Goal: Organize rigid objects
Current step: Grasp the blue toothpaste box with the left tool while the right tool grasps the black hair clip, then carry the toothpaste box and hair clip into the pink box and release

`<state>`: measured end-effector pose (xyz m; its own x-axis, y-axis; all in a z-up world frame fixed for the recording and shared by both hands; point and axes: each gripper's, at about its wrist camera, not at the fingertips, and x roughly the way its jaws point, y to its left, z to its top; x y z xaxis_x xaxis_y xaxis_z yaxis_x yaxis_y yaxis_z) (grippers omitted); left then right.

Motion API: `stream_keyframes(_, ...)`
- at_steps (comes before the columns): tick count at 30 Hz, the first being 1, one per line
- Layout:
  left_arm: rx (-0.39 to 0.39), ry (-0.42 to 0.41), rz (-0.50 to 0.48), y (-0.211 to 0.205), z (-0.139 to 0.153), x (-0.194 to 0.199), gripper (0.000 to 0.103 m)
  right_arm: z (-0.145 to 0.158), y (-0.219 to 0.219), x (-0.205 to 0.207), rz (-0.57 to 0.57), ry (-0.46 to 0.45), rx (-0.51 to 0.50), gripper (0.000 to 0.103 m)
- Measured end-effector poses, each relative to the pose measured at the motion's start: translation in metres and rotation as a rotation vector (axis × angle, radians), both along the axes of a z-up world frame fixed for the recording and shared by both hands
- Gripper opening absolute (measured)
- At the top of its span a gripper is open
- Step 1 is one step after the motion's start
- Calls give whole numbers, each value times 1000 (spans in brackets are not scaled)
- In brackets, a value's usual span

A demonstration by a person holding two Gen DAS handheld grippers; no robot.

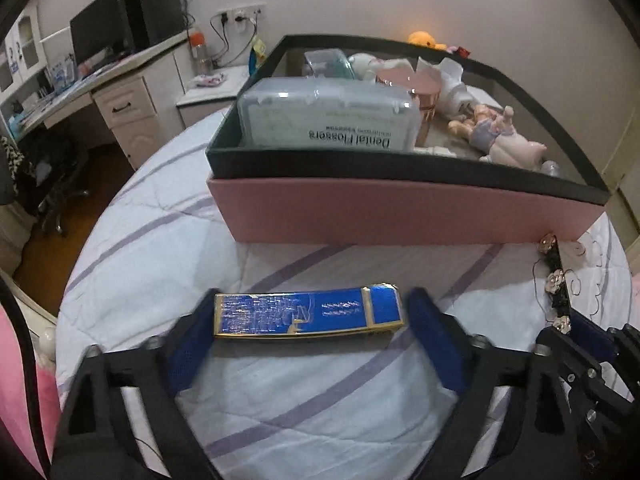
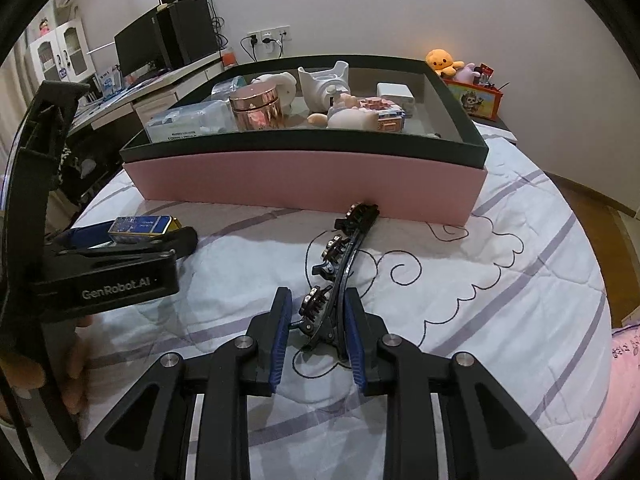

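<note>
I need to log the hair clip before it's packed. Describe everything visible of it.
The hair clip is long, black and gently curved, glossy like plastic or metal, with small flower ornaments along one side. It lies on the quilt in front of the pink box, its far end at the box wall; contact is unclear. Its near end sits between the right gripper jaws, which stand narrowly apart around it. Whether they press it is unclear.

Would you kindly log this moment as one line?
left gripper: open, straddling blue box | right gripper: open around hair clip | pink box: behind
</note>
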<state>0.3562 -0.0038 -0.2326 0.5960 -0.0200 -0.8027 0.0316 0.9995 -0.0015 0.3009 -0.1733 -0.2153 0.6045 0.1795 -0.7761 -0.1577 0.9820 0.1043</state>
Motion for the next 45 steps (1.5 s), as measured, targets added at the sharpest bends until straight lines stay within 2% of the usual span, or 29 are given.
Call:
stream_keyframes(6, -33, -28, -29, 0, 9, -15, 83, 1, -1, 1, -5, -7, 11, 27)
stream_keyframes(11, -40, -112, -44, -4, 35, -51, 83, 13, -3, -6, -25, -55, 18, 27)
stream_keyframes(22, -60, -307, -58, -2, 103, -114, 83, 78, 3, -50, -5, -252, 47, 27)
stream_keyframes(29, -45, -427, -67, -4, 139, -146, 84, 117, 9, -77, 17, -364, 45, 27)
stream_keyframes(32, -56, -479, -62, -2, 153, -158, 83, 126, 10, -86, 21, -403, 40, 27)
stream_keyframes(37, -28, -563, -53, -6, 174, -172, 83, 143, 12, -100, 14, -483, 30, 27)
stream_keyframes(45, 2, -642, -45, -11, 192, -180, 84, 165, 12, -109, 9, -571, 19, 27)
